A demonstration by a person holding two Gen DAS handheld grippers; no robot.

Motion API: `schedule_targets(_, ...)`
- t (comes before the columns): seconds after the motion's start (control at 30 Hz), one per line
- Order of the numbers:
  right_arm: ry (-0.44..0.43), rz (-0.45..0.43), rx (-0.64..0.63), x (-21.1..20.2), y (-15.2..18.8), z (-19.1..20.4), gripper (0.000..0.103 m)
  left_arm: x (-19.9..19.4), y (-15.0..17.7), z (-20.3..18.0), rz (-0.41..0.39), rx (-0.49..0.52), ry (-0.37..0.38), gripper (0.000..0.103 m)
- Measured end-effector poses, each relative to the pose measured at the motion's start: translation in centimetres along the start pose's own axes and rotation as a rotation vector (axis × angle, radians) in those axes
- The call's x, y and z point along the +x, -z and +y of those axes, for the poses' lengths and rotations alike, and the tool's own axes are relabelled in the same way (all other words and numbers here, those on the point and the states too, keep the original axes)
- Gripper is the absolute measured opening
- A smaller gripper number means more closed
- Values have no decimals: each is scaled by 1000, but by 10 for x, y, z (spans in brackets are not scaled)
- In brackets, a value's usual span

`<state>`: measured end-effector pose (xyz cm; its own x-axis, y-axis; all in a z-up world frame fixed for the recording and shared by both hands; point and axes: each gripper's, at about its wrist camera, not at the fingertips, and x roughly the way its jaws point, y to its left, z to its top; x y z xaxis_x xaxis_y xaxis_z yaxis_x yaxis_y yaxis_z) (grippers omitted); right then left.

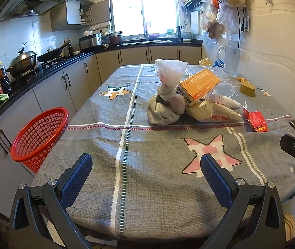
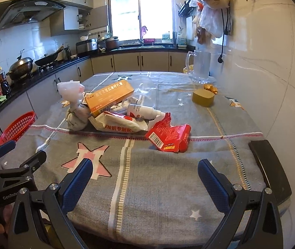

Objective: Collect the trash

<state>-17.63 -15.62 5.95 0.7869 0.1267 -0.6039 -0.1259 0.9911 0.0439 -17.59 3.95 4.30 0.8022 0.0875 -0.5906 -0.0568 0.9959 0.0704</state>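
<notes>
Trash heaped mid-bench on the grey star-print cloth (image 1: 147, 186). Counted: 1 knotted white plastic bag (image 1: 166, 95), tied and full, contents hidden; 1 orange carton (image 1: 199, 87) tilted, leaning on the bag & pile; 1 crumpled white/cream wrapper (image 2: 118, 124) w/ red print under it; 1 white squeeze bottle (image 2: 142, 111) lying on its side behind the wrapper; clear crumpled plastic (image 2: 145, 87) further back; 1 torn red packet (image 2: 168, 136), barcode up, lying apart from the heap, nearest the right tool.

Red mesh basket (image 1: 39, 137) hanging off bench's left edge, tilted; inside cannot be seen.

Beyond the heap: 1 glass pitcher (image 2: 201, 66) upright nr far right corner, looks to hold nothing; 1 tan heart-shaped box (image 2: 202, 97) lid on, w/ gold foil wrappers (image 2: 210, 88) just behind it.

Left tool (image 1: 146, 166) spread wide, nothing between pads, hovering over near bench edge, aimed at the bag. Right tool (image 2: 145, 171) likewise spread wide, gripping nothing, aimed at the red packet. Each visible at the other view's margin.

Open cloth betw tools & heap – room to move. Dark chair back (image 2: 269, 170) at near right edge. Wall close on right; counter w/ 2 woks along left.
</notes>
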Motion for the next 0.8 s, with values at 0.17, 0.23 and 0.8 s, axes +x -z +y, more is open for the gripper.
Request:
schedule_targets(0.17, -3, 0, 8, 0, -1, 0, 103, 1, -1, 1, 4, 1, -1, 103)
schedule_targets(0.23, -4, 6, 13, 1, -1, -1, 103, 2, 0, 3, 6, 0, -1, 103)
schedule_targets(0.8, -25, 26, 19, 5, 1, -1, 103, 7, 4, -1, 19, 15, -9, 103)
